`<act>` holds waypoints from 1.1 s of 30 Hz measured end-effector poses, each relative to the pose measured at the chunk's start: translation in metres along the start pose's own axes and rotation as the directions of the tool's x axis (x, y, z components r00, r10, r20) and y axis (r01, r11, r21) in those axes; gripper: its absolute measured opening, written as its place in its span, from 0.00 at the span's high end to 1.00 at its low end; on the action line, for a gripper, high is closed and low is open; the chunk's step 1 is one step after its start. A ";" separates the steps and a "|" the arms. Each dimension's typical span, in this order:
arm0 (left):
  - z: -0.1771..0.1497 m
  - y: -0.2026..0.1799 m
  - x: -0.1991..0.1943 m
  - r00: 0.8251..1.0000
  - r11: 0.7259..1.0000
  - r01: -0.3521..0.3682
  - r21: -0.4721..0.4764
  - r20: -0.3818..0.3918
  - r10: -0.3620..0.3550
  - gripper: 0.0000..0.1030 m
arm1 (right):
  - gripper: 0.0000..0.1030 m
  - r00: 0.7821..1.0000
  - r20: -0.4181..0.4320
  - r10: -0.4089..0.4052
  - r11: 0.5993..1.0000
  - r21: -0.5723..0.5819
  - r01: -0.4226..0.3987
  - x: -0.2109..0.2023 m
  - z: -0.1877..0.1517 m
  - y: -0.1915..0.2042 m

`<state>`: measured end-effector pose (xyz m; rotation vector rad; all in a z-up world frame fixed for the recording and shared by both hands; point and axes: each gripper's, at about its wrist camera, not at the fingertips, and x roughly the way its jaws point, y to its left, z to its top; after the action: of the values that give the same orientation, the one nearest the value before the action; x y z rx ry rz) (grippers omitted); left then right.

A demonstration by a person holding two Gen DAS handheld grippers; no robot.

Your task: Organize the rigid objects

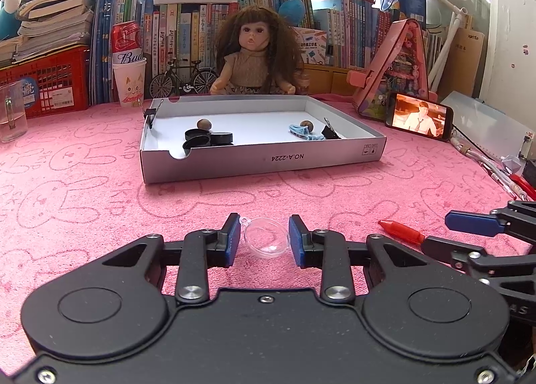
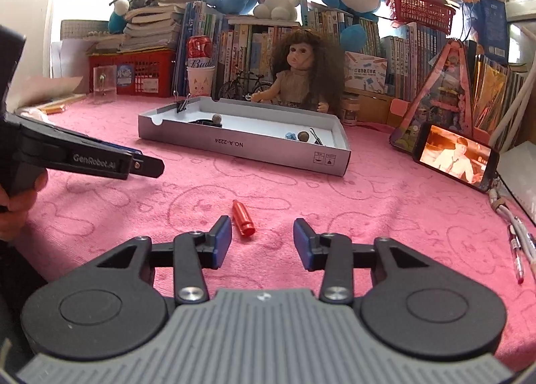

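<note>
pads (image 1: pixel 234 240) of the left gripper (image 1: pixel 264 238) sit on either side of a clear dome (image 1: pixel 266 239), a small see-through half shell lying on the pink cloth (image 1: pixel 100 203). the left pad touches its rim and the right pad stands just beside it; whether they truly pinch it cannot be told. from the right wrist view this gripper (image 2: pixel 147 166) shows only side-on, at the left edge, with a hand (image 2: pixel 20 199) on its handle.

the right gripper (image 2: pixel 262 239) is spread, nothing between its pads. a red cap (image 2: pixel 243 218) lies on the cloth just ahead of its left finger, apart from it. in the left wrist view the same cap (image 1: pixel 400 231) lies near that gripper's lower finger.

farther out sits a grey tray (image 1: pixel 261 157), a shallow cardboard box. inside it: black lids (image 1: pixel 207 140) and a brown ball (image 1: pixel 204 124) at the left, a blue piece (image 1: pixel 303 132), another ball (image 1: pixel 305 124) and a binder clip (image 1: pixel 330 132) at the right. another clip (image 1: pixel 149 113) grips its left wall.

behind the tray sits a doll (image 1: pixel 254 55). a phone (image 1: pixel 418 116) with a lit screen leans at the right.
</note>
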<state>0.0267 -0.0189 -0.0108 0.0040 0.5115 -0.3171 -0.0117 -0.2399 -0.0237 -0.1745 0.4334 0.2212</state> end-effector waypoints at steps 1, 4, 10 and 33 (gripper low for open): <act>0.000 -0.001 0.000 1.000 1.000 0.001 0.001 0.000 -0.001 0.71 | 0.44 1.000 -0.013 -0.016 1.000 0.007 0.016 0.004 0.000 -0.002; 0.001 -0.001 0.000 1.000 1.000 0.002 0.003 0.000 -0.002 0.71 | 0.43 0.998 -0.025 -0.056 0.998 0.021 0.057 0.011 0.002 -0.011; 0.001 -0.002 0.000 1.000 1.000 0.000 -0.003 0.004 0.000 0.71 | 0.42 0.994 -0.024 -0.103 0.991 0.078 0.105 0.018 0.008 -0.022; 0.010 0.012 0.002 0.999 0.996 -0.037 -0.078 0.036 0.040 0.71 | 0.52 0.990 0.017 -0.138 0.963 0.236 0.130 0.027 0.006 0.031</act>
<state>0.0372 -0.0092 -0.0039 -0.0669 0.4858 -0.2587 0.0070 -0.2045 -0.0334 0.0316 0.4095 0.0386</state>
